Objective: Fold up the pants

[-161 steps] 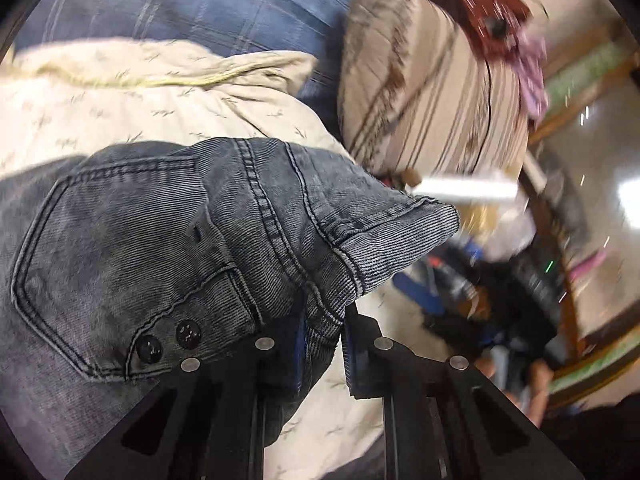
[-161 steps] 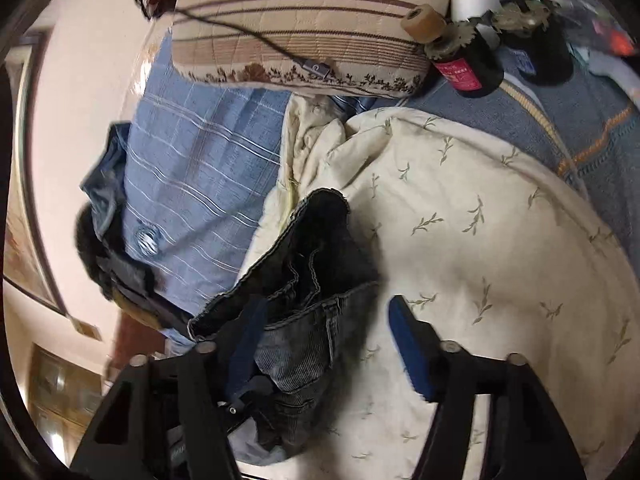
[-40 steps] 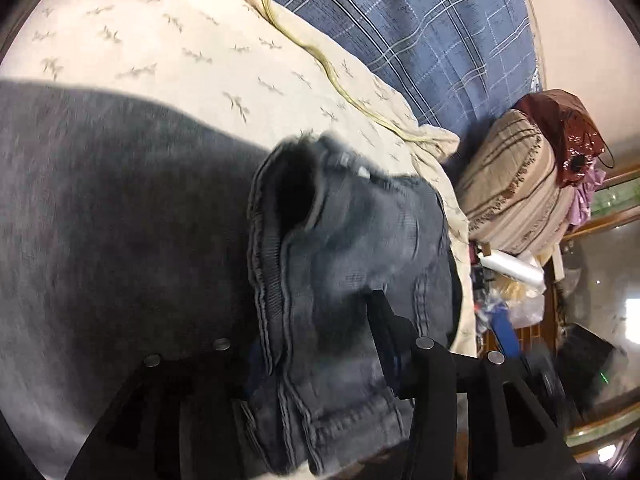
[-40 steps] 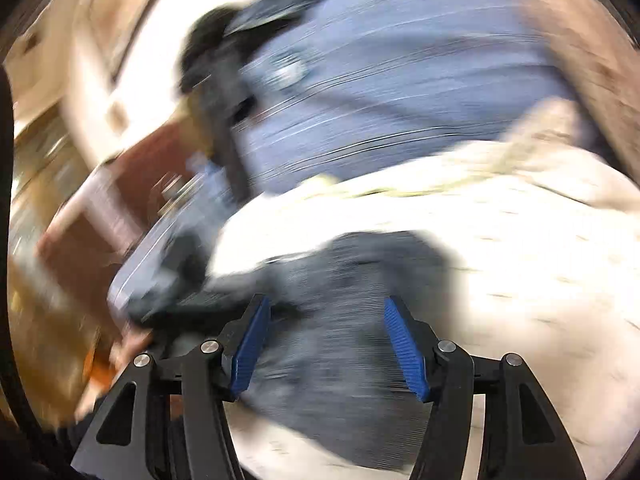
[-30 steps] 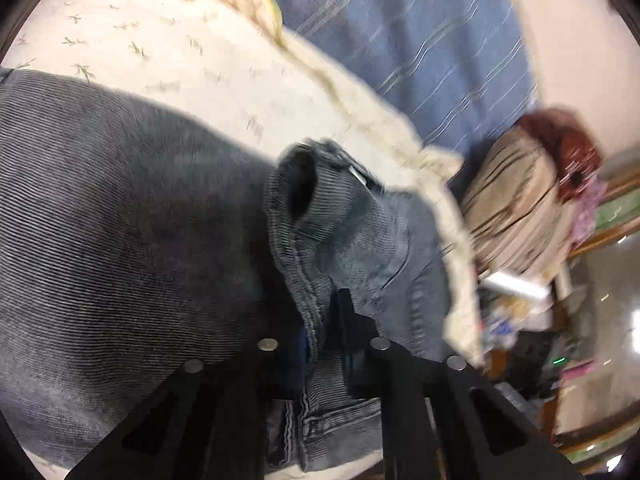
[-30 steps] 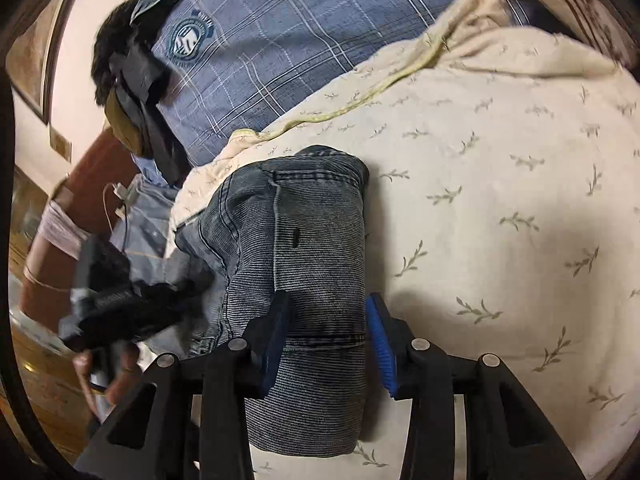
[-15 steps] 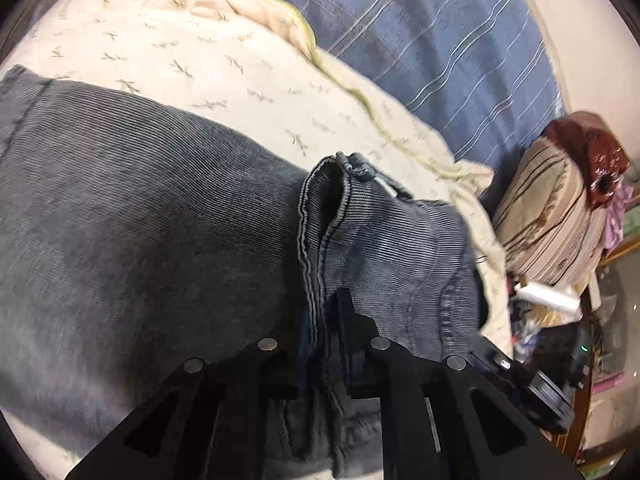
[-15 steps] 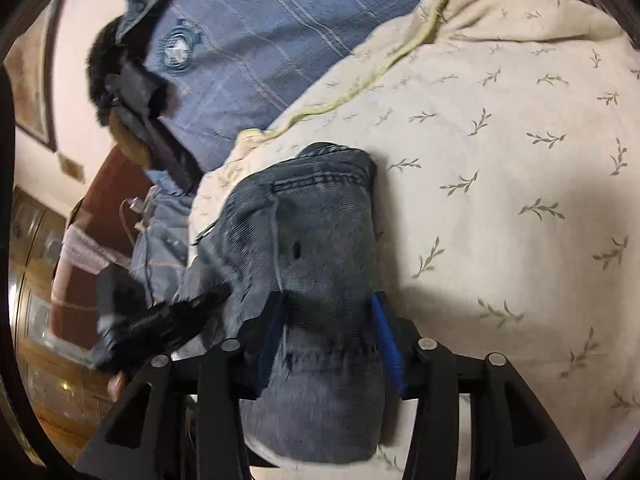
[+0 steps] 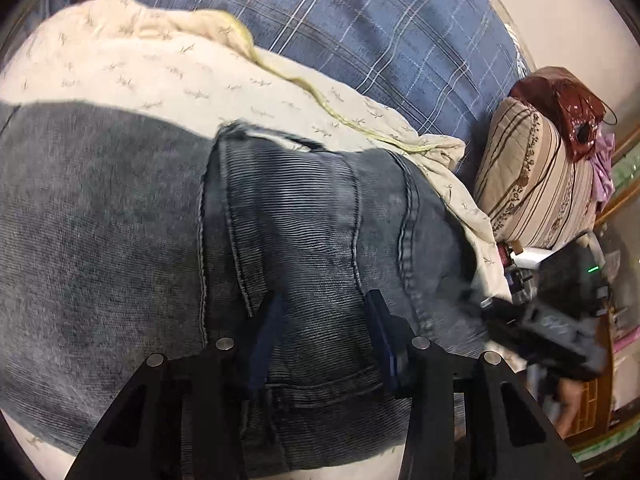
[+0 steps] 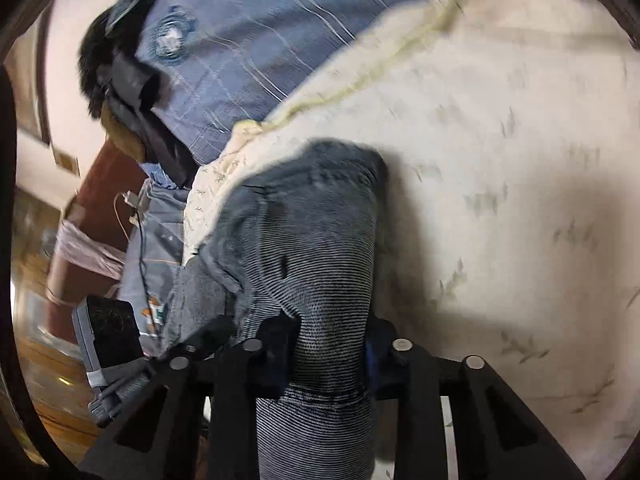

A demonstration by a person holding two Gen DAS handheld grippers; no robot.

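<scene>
Lying on a cream blanket (image 9: 168,76) printed with small sprigs, the grey jeans (image 9: 120,248) fill most of the left wrist view, one layer doubled over another, stitched seams running down toward the camera. Left gripper (image 9: 322,300): fingers spread, blue pads either side of a flat stretch of denim, cloth between them but not squeezed. Blanket has a yellow piped edge and sits on a blue plaid sheet (image 9: 360,32). Striped tan pillow (image 9: 536,184) at far right, a dark red bag (image 9: 560,100) against its top end. The other gripper's black body (image 9: 560,320) shows at the right edge, a green light on it.

Right wrist view, somewhat blurred: right gripper (image 10: 328,344) pinches a thick rolled fold of the jeans (image 10: 312,240), fingers pressed into the cloth on both sides. Fold runs away from the camera across the blanket (image 10: 500,140). Plaid sheet (image 10: 248,40) upper left. Dark clothing heaped by the wall (image 10: 120,80). Wooden floor at lower left.
</scene>
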